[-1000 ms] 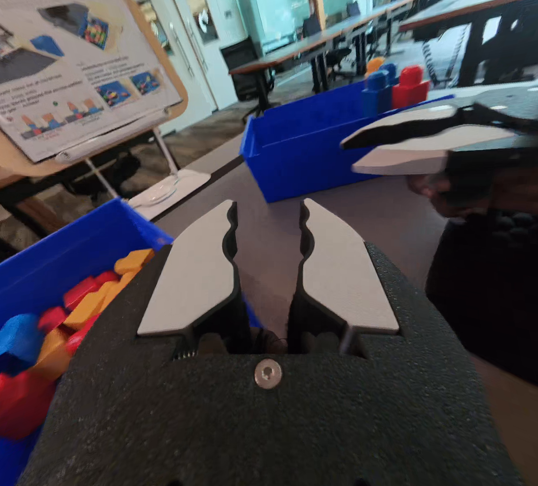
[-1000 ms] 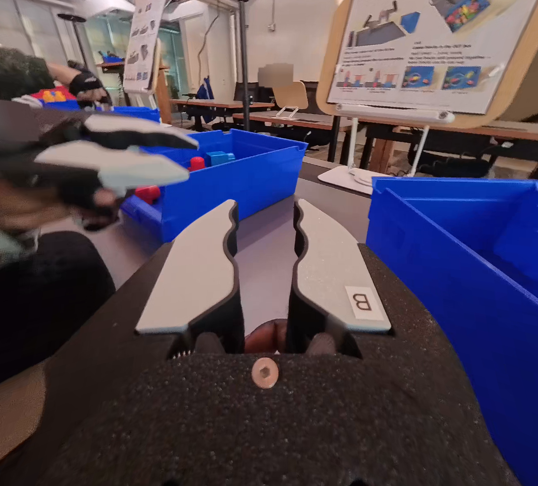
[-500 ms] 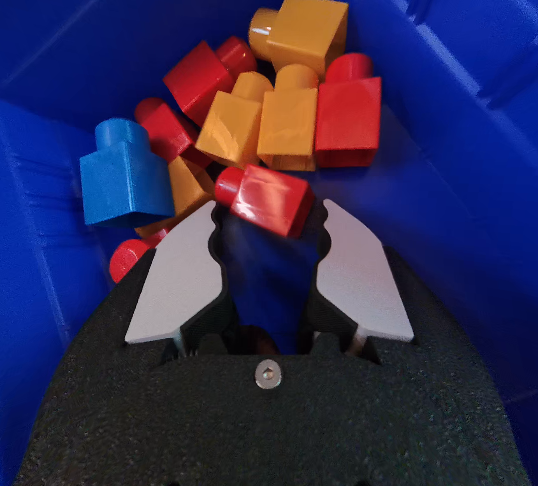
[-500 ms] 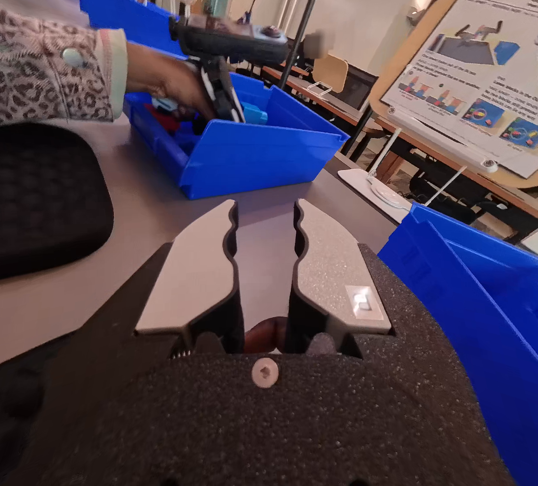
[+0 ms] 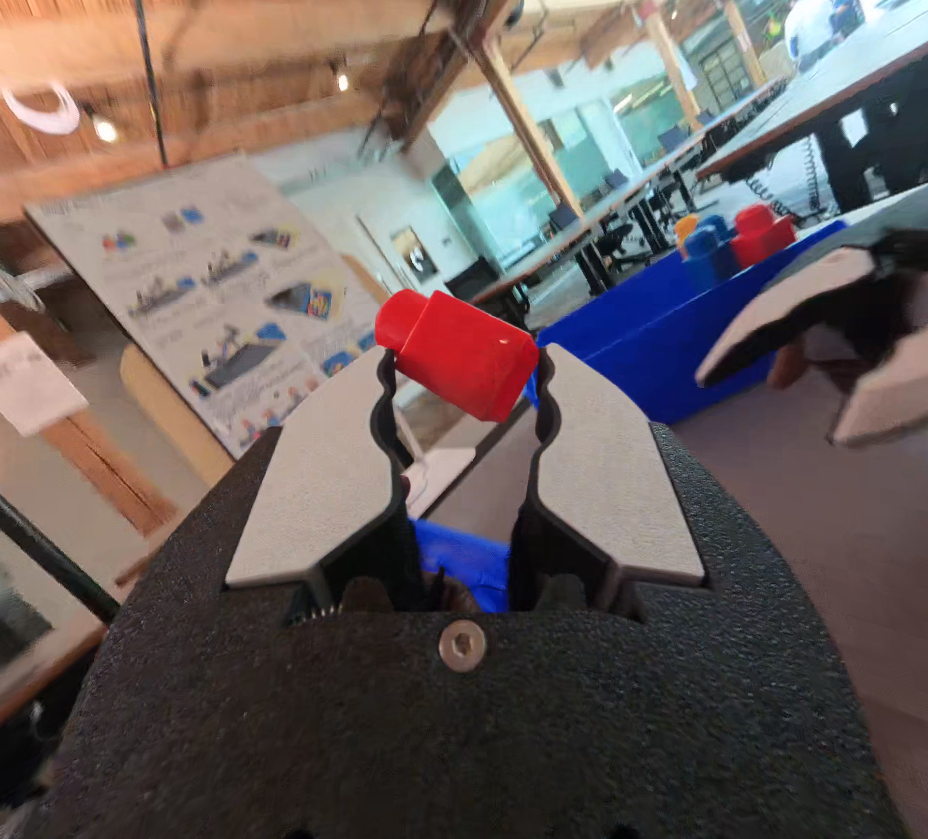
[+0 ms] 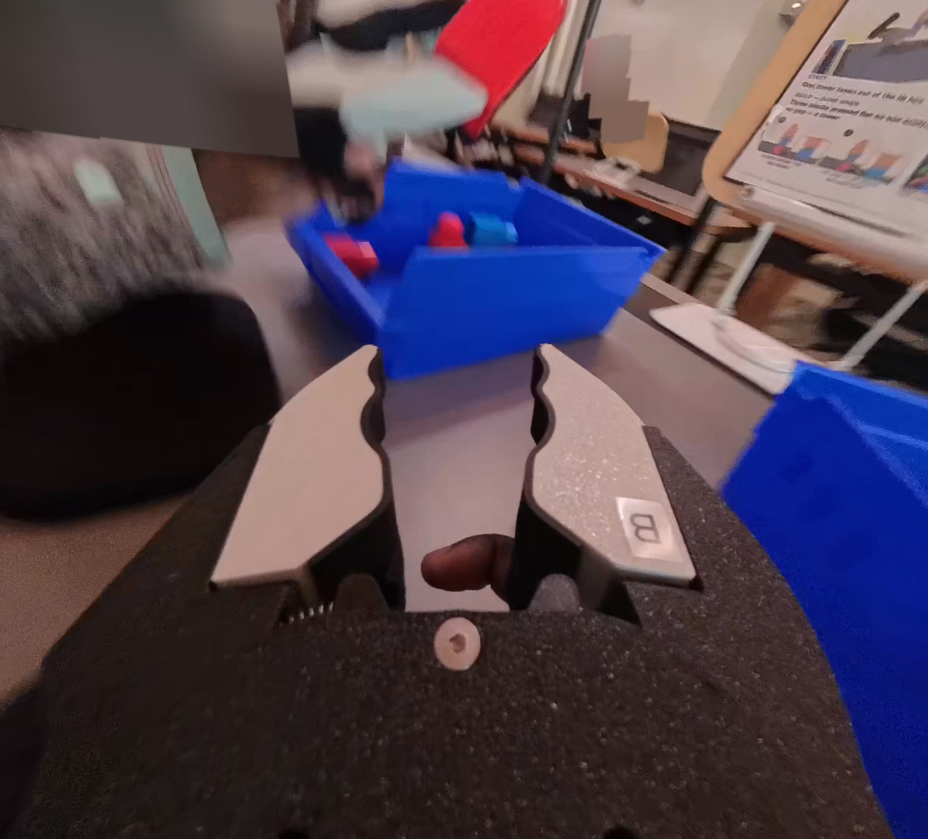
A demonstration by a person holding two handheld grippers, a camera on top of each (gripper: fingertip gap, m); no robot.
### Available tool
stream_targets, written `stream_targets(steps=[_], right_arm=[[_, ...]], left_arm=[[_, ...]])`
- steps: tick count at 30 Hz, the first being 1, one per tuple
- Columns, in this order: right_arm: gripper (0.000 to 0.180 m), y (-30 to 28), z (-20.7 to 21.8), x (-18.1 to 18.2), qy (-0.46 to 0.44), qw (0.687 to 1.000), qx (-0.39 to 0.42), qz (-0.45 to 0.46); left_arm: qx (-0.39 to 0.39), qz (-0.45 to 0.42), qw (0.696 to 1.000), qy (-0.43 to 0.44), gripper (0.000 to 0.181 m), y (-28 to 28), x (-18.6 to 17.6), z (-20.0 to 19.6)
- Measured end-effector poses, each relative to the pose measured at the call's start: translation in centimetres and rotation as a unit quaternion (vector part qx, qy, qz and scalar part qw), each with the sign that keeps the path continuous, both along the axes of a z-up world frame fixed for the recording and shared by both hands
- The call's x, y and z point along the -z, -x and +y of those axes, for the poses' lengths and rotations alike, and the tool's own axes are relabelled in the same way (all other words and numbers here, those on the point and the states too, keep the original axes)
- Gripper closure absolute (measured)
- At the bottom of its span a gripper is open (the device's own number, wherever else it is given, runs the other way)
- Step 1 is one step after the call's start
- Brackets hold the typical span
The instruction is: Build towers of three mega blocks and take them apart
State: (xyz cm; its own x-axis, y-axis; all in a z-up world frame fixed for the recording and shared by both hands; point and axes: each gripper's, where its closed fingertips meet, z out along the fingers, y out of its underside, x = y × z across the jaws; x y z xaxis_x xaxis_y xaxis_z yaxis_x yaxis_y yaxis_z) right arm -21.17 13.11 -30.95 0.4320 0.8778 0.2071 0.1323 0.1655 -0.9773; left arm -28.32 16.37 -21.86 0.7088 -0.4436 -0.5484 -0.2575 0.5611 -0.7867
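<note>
Red block: pinched at the tips of the left gripper, tilted, stud up-left, held in the air above the tabletop.
Left gripper: clenched on the red block.
Right gripper: released, holding nothing, low over the tabletop.
Blue bin: ahead of the right gripper, red and blue blocks inside.
Instruction board: behind, on a stand.

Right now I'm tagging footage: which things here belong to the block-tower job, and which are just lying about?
Job:
- red block, held in left tool
- right tool, open
- blue bin with blocks

Lying about:
- instruction poster
- black pad
</note>
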Motion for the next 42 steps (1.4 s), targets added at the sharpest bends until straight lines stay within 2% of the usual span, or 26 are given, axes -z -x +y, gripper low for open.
stream_targets(steps=[1,3,5,7,8,9,11,14,16,18,19,21,22,25,27,29,32,33,34,36,39,42], right_arm=[[0.119,-0.3,-0.4,-1.6,0.053,0.995,-0.029,0.077],[0.115,-1.2,-0.8,-3.6,0.18,0.958,-0.089,0.206],[0.111,-1.5,-0.8,-3.6,0.243,0.934,-0.118,0.233],[0.112,-0.8,-1.2,-3.3,0.239,0.939,-0.123,0.215],[0.118,-0.4,-1.4,-2.9,0.227,0.947,-0.12,0.195],[0.136,-0.2,-1.3,-2.5,0.211,0.956,-0.103,0.176],[0.143,-0.4,-0.7,-2.1,0.173,0.971,-0.063,0.152],[0.143,-1.0,-0.8,-2.9,0.132,0.975,-0.061,0.165],[0.143,-1.4,-1.2,-3.6,0.086,0.979,-0.064,0.172],[0.143,-1.0,-1.9,-3.3,0.049,0.986,-0.076,0.143],[0.143,-0.5,-2.5,-2.8,0.042,0.988,-0.088,0.119],[0.143,0.4,-3.4,-1.9,0.035,0.99,-0.111,0.082],[0.143,0.6,-3.8,-1.8,0.032,0.989,-0.123,0.074],[0.144,0.7,-4.3,-1.7,0.046,0.986,-0.143,0.075],[0.144,0.6,-3.7,-1.9,0.057,0.986,-0.128,0.087],[0.133,0.0,-2.4,-2.2,0.072,0.987,-0.092,0.112],[0.122,0.0,-2.5,-2.7,0.081,0.983,-0.099,0.135],[0.126,0.1,-2.7,-2.7,0.068,0.984,-0.102,0.129],[0.141,0.2,-2.9,-2.7,0.05,0.986,-0.098,0.123],[0.144,0.0,-3.1,-3.0,0.025,0.988,-0.095,0.121],[0.144,-0.1,-2.9,-2.8,0.038,0.988,-0.096,0.117],[0.144,-0.4,-2.3,-2.5,0.033,0.991,-0.071,0.107]], left_arm=[[-0.006,0.018,0.999,-0.026,0.127,-1.5,0.2,-0.9],[-0.021,0.102,0.992,-0.072,0.127,-4.4,2.1,-2.1],[-0.011,0.176,0.979,-0.102,0.127,-7.1,4.0,-3.0],[-0.005,0.203,0.973,-0.105,0.127,-8.5,5.0,-3.2],[0.008,0.2,0.975,-0.098,0.127,-9.0,5.2,-3.4],[0.026,0.198,0.976,-0.087,0.126,-9.4,5.6,-3.8],[0.046,0.19,0.978,-0.065,0.128,-9.4,5.9,-4.0],[0.149,0.105,0.981,0.065,0.123,-9.3,5.9,-4.8],[0.266,0.015,0.943,0.198,0.114,-9.3,5.3,-6.1],[0.355,-0.076,0.884,0.295,0.112,-8.7,3.9,-6.7],[0.37,-0.103,0.862,0.332,0.114,-8.5,3.8,-6.4],[0.4,-0.1,0.838,0.358,0.128,-8.6,4.1,-7.1],[0.402,-0.086,0.837,0.361,0.137,-8.9,4.4,-7.4],[0.392,-0.058,0.857,0.33,0.142,-8.9,4.6,-7.8],[0.376,-0.06,0.872,0.307,0.142,-8.6,4.3,-7.4],[0.36,-0.085,0.878,0.304,0.143,-8.2,3.8,-6.7],[0.36,-0.125,0.871,0.309,0.143,-8.2,3.3,-6.1],[0.363,-0.116,0.869,0.315,0.143,-8.5,3.7,-6.2],[0.366,-0.103,0.868,0.32,0.143,-8.9,4.1,-6.5],[0.373,-0.101,0.868,0.313,0.142,-9.2,4.0,-6.9],[0.37,-0.096,0.865,0.326,0.142,-9.2,4.2,-6.8],[0.331,-0.094,0.885,0.314,0.136,-8.3,4.2,-5.7]])
